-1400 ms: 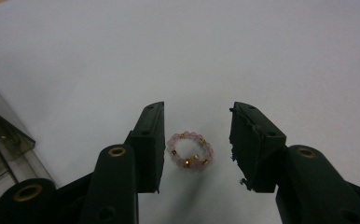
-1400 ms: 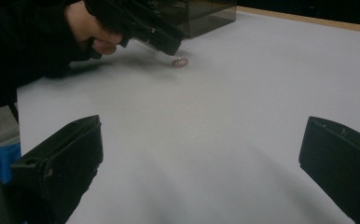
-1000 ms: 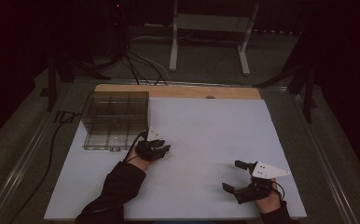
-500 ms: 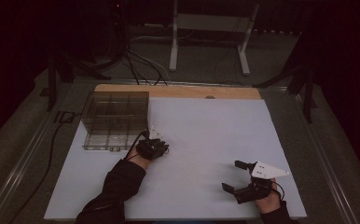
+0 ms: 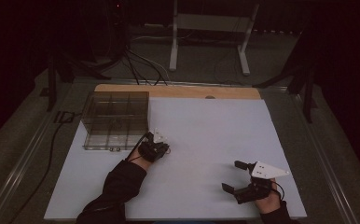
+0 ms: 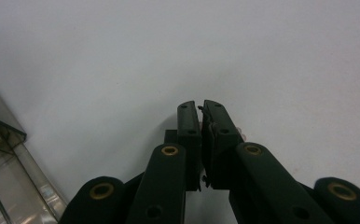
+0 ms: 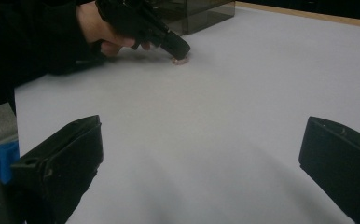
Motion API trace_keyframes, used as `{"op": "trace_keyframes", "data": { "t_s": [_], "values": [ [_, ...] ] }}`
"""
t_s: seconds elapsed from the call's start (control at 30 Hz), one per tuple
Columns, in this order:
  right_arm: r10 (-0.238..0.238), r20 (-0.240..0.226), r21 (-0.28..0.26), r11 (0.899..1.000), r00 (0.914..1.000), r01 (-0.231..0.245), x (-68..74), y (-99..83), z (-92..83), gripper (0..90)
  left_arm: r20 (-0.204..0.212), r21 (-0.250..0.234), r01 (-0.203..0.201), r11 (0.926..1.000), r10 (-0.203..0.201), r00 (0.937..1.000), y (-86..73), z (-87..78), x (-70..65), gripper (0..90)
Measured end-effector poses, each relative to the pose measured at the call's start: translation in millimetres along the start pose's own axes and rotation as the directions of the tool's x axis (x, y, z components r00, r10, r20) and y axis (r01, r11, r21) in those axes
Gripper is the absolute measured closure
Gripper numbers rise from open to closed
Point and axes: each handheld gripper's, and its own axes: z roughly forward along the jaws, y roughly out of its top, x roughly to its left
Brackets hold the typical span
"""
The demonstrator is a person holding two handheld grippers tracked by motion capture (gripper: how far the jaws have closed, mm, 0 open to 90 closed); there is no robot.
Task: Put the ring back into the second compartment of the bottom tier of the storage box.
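High view shows little change over the last second: left gripper [image 5: 155,148] stays tip-down on the white table sheet [image 5: 215,130] beside the clear compartmented box [image 5: 116,119], jaws pinching a small pinkish object [image 7: 180,60]; right gripper [image 5: 238,177] rests spread wide.

A white table [image 5: 215,140] carries everything, with a strip of bare wood [image 5: 178,91] along its far edge. At the far left a clear, compartmented box [image 5: 115,120] stands on it. Just right of the box's near corner lies a small pale thing [image 7: 180,60], possibly pinkish; too blurred to identify.
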Motion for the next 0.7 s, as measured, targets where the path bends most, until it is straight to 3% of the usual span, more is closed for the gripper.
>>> {"op": "trace_keyframes", "data": {
  "t_s": [0.17,0.33,0.7],
  "values": [
    [-0.001,0.002,0.001,1.000,1.0000,0.001,0.0,0.0,0.4,0.0,-0.012,0.003,-0.015,0.9999,0.015,0.9998,0.3,-0.1,-1.7,88.4],
    [0.001,0.004,0.000,1.000,1.0000,-0.001,-0.4,-0.1,0.4,0.0,-0.015,-0.006,0.009,0.9999,-0.009,0.9999,-0.5,-0.3,-1.8,88.6],
    [0.005,0.006,-0.006,1.000,1.0000,-0.005,-1.1,-0.1,-0.2,0.0,0.014,-0.035,0.024,0.9991,-0.023,0.9996,1.6,-5.7,-2.4,90.0]
  ]
}}
